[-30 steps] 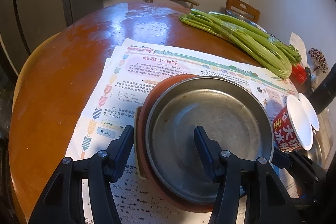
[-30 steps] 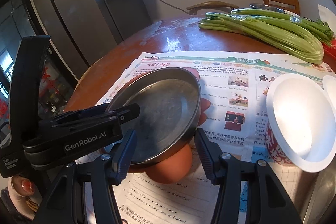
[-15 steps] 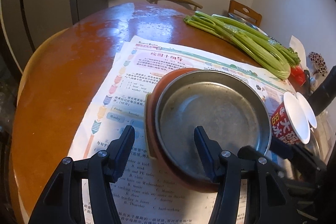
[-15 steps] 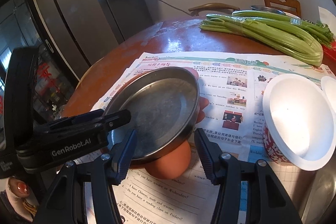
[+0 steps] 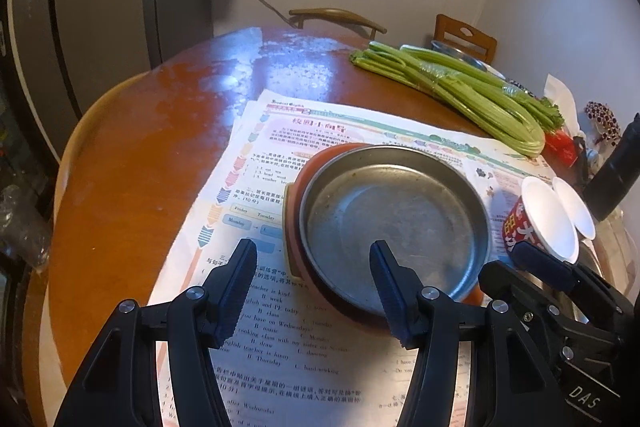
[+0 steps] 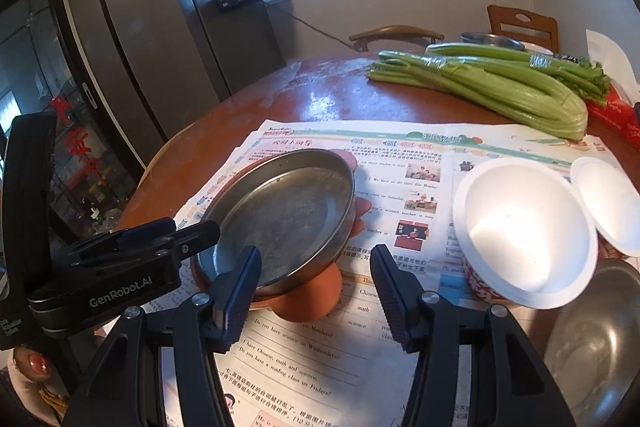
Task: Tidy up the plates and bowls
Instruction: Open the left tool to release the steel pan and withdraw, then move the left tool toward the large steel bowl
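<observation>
A round steel plate (image 5: 392, 219) (image 6: 280, 219) rests tilted on an orange dish (image 5: 298, 195) (image 6: 308, 301), on newspaper spread over the round wooden table (image 5: 132, 163). My left gripper (image 5: 313, 251) is open and empty, hovering just short of the plate's near rim. In the right wrist view its black body (image 6: 132, 259) reaches in from the left, tip near the plate's edge. My right gripper (image 6: 315, 255) is open too, above the near side of the orange dish and not touching it. It also shows in the left wrist view (image 5: 532, 259), right of the plate.
A red paper cup with a white foam inside (image 5: 548, 223) (image 6: 520, 231) and a white lid (image 6: 612, 203) stand right of the plate. A steel bowl (image 6: 596, 339) sits at the near right. A celery bunch (image 5: 460, 91) (image 6: 500, 83) lies at the back, with chairs behind.
Both grippers have drawn back and risen from the plate stack. The left gripper's fingers, earlier straddling the plate's rim, now hang short of it. The plate has not moved.
</observation>
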